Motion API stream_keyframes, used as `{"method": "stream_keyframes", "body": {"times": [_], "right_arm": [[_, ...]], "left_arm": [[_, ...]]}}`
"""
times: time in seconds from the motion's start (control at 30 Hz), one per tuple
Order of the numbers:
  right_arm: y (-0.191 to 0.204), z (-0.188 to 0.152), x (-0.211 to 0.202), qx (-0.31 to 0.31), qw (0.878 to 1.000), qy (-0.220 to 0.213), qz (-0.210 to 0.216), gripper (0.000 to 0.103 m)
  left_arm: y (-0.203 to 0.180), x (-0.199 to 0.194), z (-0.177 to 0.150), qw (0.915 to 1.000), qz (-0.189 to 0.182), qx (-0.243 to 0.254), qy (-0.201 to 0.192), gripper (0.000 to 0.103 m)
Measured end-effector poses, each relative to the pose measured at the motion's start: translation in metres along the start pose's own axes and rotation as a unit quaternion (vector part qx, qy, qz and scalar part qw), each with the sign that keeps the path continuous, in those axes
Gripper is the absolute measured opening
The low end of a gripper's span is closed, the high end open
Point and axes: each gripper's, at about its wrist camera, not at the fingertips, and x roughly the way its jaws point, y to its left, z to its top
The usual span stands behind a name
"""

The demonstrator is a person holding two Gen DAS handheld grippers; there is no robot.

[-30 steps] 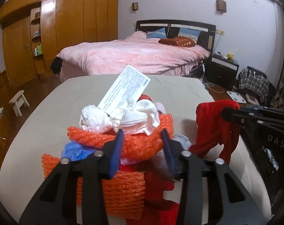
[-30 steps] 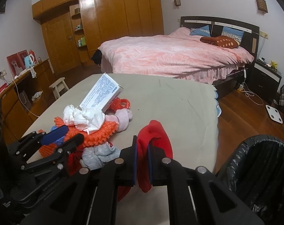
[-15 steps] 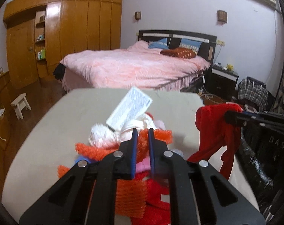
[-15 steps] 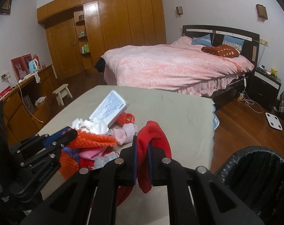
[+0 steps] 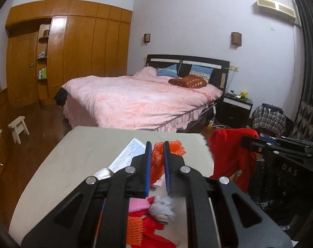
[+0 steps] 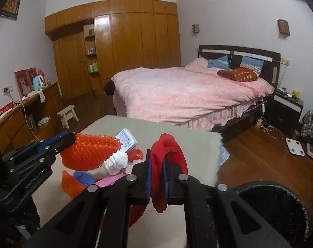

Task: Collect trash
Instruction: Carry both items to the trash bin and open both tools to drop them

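My left gripper is shut on an orange foam net, which hangs lifted above the beige table. From the right wrist view the same orange foam net bulges beside the left gripper. My right gripper is shut on a red cloth, also seen as the red cloth in the left wrist view. Below lie a white printed box, crumpled white tissue, a blue wad, pink paper, a grey wad and another orange net piece.
A black-lined trash bin stands right of the table, below my right gripper. Beyond the table is a pink bed, a wooden wardrobe, a small stool and a nightstand. A white scale lies on the wooden floor.
The left gripper's jaws closed on the orange foam net and lifted it off the pile. Both grippers rose, the right still holding the red cloth, and the table dropped lower in both views.
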Motion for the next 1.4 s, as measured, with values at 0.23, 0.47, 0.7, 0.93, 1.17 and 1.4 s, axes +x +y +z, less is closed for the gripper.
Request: {"method": "stream_keyframes", "body": {"times": [0.23,0.47,0.7,0.93,1.17,1.4], "right_arm": [[-0.028,-0.008,-0.038,0.012,0.999,-0.010,-0.029,0.009],[-0.077,-0.024,-0.075,0.041,0.996,-0.012,-0.076,0.009],[-0.125,-0.042,-0.102,0.063,0.989,-0.005,-0.134,0.009],[-0.159,-0.062,-0.117,0.066,0.981,0.013,-0.181,0.009],[-0.186,-0.079,-0.121,0.097,0.975,0.030,-0.198,0.015],[-0.194,-0.097,-0.116,0.102,0.969,0.061,-0.217,0.046]], "left_arm": [[-0.040,-0.008,0.003,0.9990,-0.043,0.015,-0.001,0.010],[-0.097,0.000,0.003,0.9938,-0.106,0.034,0.008,0.010],[-0.155,0.012,-0.007,0.9840,-0.169,0.050,0.025,0.010],[-0.204,0.031,-0.018,0.9727,-0.221,0.061,0.035,0.010],[-0.235,0.050,-0.034,0.9641,-0.248,0.074,0.061,0.015],[-0.225,0.063,-0.044,0.9657,-0.234,0.069,0.088,0.044]]}}
